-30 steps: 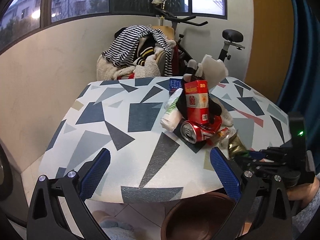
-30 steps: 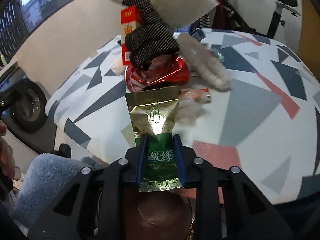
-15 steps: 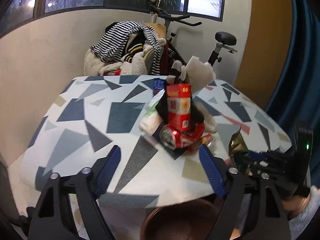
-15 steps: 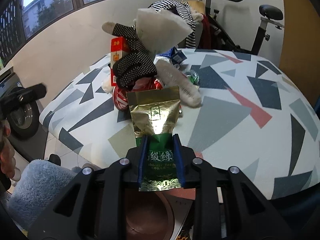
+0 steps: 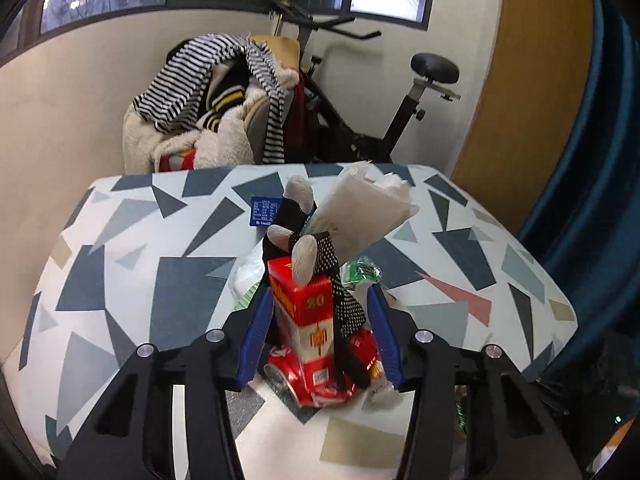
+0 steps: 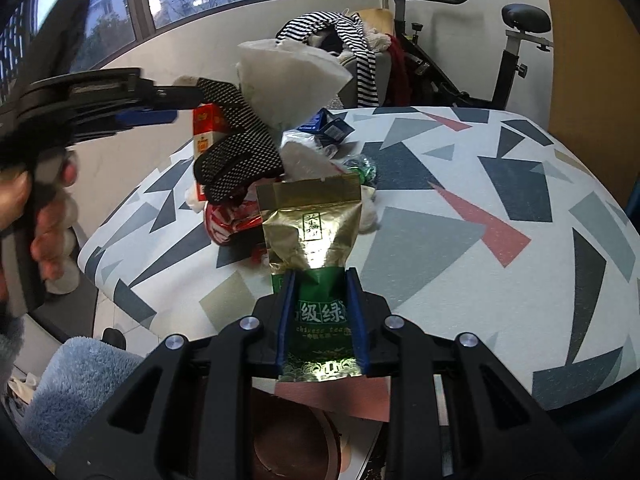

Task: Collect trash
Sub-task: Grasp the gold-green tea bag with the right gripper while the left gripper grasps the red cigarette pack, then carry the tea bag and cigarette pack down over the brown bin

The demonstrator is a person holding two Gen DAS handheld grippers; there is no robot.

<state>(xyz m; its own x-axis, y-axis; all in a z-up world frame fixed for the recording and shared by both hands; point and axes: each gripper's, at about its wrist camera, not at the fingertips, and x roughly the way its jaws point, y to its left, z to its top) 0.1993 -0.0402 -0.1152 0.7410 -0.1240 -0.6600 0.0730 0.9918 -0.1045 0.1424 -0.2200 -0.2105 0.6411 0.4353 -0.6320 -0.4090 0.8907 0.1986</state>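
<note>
On the patterned table [image 5: 160,280] lies a heap of trash: an upright red carton [image 5: 304,312], a black dotted glove [image 5: 344,300] draped over it, a crushed red can [image 5: 316,376] at its foot and white crumpled paper [image 5: 360,212] behind. My left gripper [image 5: 320,292] straddles the carton and glove. Its jaws are closing, and the blue pads are close beside both without clearly pressing. My right gripper [image 6: 320,276] is shut on a gold and green tea pouch [image 6: 312,220], held up near the table's front edge over a brown bin [image 6: 288,444].
A small blue packet [image 5: 264,212] and a green wrapper [image 5: 360,272] lie by the heap. Behind the table stand a chair piled with clothes [image 5: 208,112] and an exercise bike [image 5: 380,100]. A hand [image 6: 44,216] holds the left gripper; a blue fluffy cloth [image 6: 80,380] sits low left.
My left gripper has swept in over the table to the heap, and its jaws have narrowed around the red carton. The right gripper keeps its hold on the tea pouch and has shifted slightly.
</note>
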